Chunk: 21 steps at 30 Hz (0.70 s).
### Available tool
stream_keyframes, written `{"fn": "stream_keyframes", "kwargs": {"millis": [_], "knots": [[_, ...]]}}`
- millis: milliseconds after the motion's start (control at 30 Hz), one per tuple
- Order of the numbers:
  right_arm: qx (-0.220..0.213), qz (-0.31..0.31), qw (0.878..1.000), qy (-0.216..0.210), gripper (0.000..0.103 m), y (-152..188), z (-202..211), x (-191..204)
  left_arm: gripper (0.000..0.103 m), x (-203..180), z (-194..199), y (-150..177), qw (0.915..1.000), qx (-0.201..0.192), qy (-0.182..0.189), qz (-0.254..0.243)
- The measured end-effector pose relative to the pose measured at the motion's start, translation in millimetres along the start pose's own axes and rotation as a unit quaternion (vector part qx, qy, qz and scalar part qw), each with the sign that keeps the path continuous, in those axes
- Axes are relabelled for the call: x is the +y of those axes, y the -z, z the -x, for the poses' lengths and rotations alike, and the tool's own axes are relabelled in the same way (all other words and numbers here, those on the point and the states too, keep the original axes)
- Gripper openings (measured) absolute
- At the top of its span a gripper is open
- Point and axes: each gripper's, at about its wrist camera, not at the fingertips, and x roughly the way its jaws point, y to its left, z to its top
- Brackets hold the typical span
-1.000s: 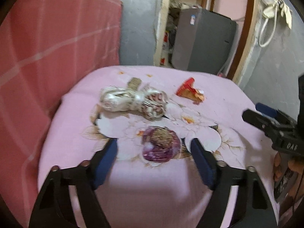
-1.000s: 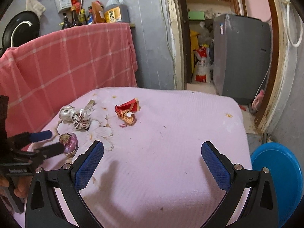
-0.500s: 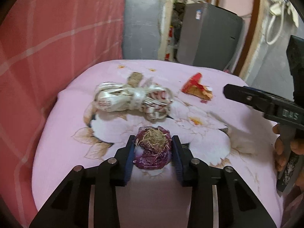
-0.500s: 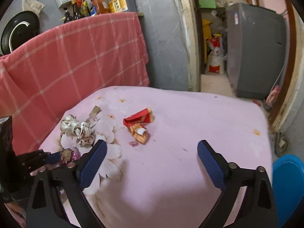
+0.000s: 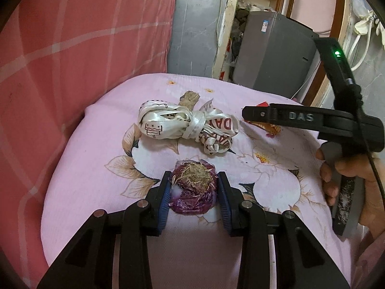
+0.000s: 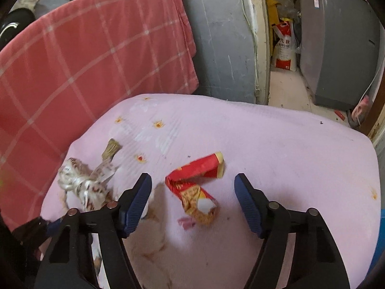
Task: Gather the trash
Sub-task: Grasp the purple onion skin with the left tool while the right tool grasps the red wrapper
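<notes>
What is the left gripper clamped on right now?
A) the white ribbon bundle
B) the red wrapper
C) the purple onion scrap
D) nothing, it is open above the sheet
C: in the left wrist view the left gripper has both blue pads pressed against the sides of the purple onion scrap, while the white ribbon bundle lies apart beyond it and the red wrapper sits between the open right gripper's fingers.

pink cloth [image 6: 276,149] bare right of red wrapper [image 6: 197,183] | left — ribbon bundle [image 5: 185,125] blocks
</notes>
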Motion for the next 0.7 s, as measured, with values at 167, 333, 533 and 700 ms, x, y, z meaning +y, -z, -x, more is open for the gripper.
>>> {"fn": "stream_keyframes", "kwargs": {"millis": [167,333,533,700], "knots": [[-0.003,-0.011,1.0,-0.016,0.043,1,2,-5,0.033,2,1,0,1.0,0.0,0.003,0.002],[-0.005,-0.024,0.999,-0.033,0.042,9,15,-10,0.033,2,1,0,1.0,0.0,0.005,0.004],[0.0,-0.014,0.999,-0.037,0.042,32,40,-9,0.037,-2,0,0,0.9999,0.006,0.006,-0.01],[-0.012,-0.002,0.999,-0.037,0.042,54,56,-6,0.039,-9,-2,1,0.9996,0.01,-0.002,-0.027]]}}
